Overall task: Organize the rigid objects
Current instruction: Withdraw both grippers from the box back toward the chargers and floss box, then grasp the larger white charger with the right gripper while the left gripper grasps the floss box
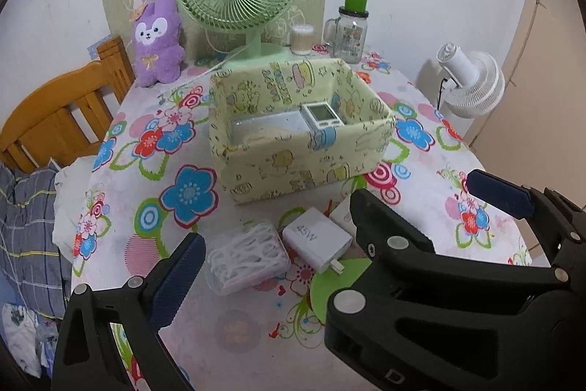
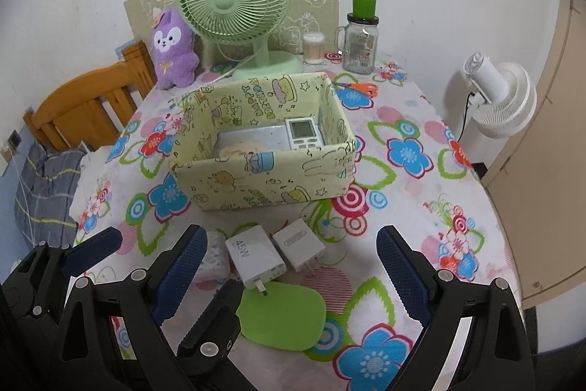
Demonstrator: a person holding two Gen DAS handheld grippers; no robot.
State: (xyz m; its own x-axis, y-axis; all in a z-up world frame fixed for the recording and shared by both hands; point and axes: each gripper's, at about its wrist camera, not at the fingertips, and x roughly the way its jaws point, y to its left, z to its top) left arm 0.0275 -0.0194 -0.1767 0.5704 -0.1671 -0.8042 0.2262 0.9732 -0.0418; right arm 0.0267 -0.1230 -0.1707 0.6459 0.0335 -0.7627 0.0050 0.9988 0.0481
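**Loose items wait in front of the box, both grippers spread and empty**

On the near left, the left gripper [image 1: 329,218] hovers low over the bench [image 1: 432,141] with its jaws spread wide and nothing between them. Just ahead of its left finger lies the clear case of white picks [image 1: 247,255], and touching that on the right is the 45W charger [image 1: 316,237], prongs pointing toward the near edge. Further right, the small white adapter [image 2: 298,248] sits just beside the charger, and the green pad [image 2: 282,317] lies nearer still, the charger's prongs reaching over its far edge. The right gripper [image 2: 289,255] is also spread and carries nothing, with the charger and adapter lying roughly between its fingers. Beyond all of these stands the patterned storage box [image 2: 263,182], open-topped, with a white remote [image 2: 303,133] already inside against its right wall.

The step in hand looks like picking one of the near items for the box. To do it well, I would take one piece at a time: the charger and adapter are close enough that a wide closure could catch both. Closing across the charger's flat sides, away from the prongs, should give the firmest hold. Lift clear over the box's near wall before releasing, and aim for the open left part of the floor, away from the remote.
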